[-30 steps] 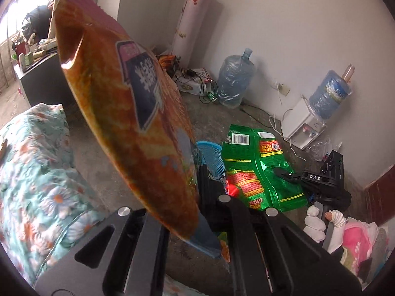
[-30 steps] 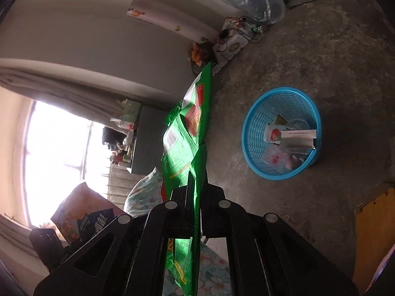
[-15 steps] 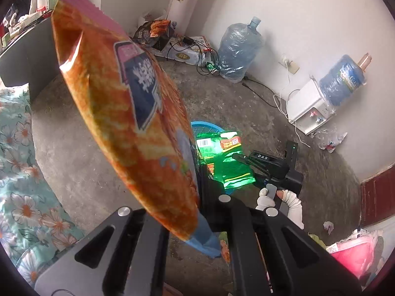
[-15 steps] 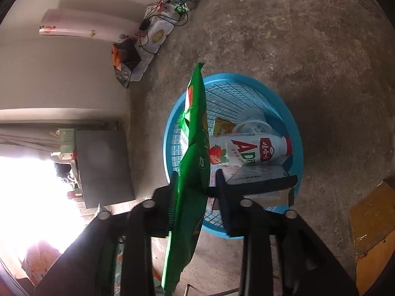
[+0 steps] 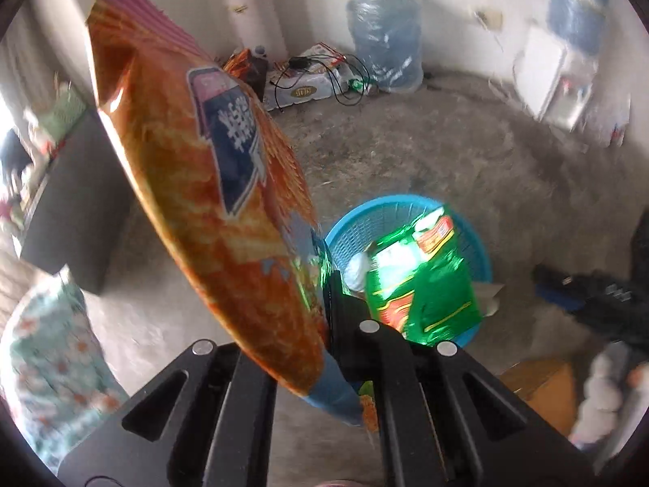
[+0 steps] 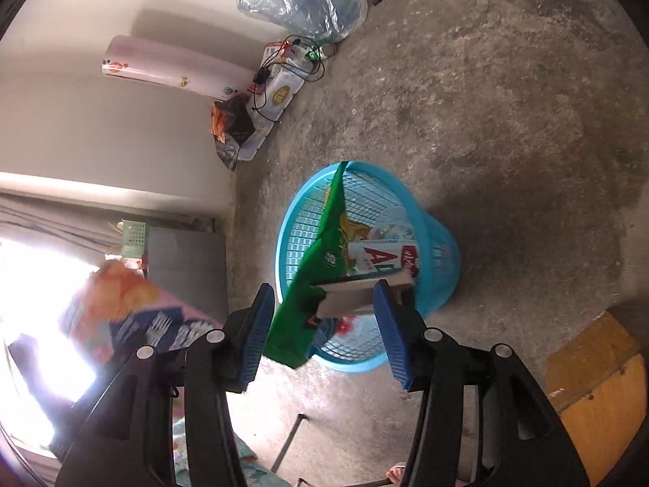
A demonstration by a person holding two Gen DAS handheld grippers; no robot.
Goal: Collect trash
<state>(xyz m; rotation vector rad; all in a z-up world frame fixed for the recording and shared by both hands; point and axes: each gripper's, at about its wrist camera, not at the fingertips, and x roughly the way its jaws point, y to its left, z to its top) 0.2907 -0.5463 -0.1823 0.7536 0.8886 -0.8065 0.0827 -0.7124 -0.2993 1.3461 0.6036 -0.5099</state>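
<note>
Basket [image 6: 440, 251] of blue plastic stands on the bare concrete floor [image 6: 507, 121] and serves as the landmark here. Inside it lie a white bottle with red lettering [image 6: 385, 261], a flat grey box [image 6: 357, 290] and some smaller scraps.

The right gripper [image 6: 324, 326] hangs just above the basket's near rim, its jaws opening, blue pads well apart. A green snack bag [image 6: 312, 284] stands on edge between them, its far end reaching down into the basket and its near end poking out over the rim. It lies close to the left-hand pad; whether it touches that pad cannot be told, and the other pad is clear of it. In the left wrist view the same green bag [image 5: 426, 284] leans in the basket [image 5: 353, 231], overhanging the near rim.

The left gripper [image 5: 324, 312] is clenched on the lower edge of an orange chip bag [image 5: 211, 186], which rises up and to the left, on the near left side of the basket. The right wrist view catches that bag, blurred, to the left of the basket.

Beyond the basket, by the wall, sit a big water jug [image 5: 385, 40], a tangle of cables [image 5: 320, 77] on a white carton, and a pale roll [image 6: 174, 67]. A yellow wooden board [image 6: 596, 385] lies to the basket's near right.
</note>
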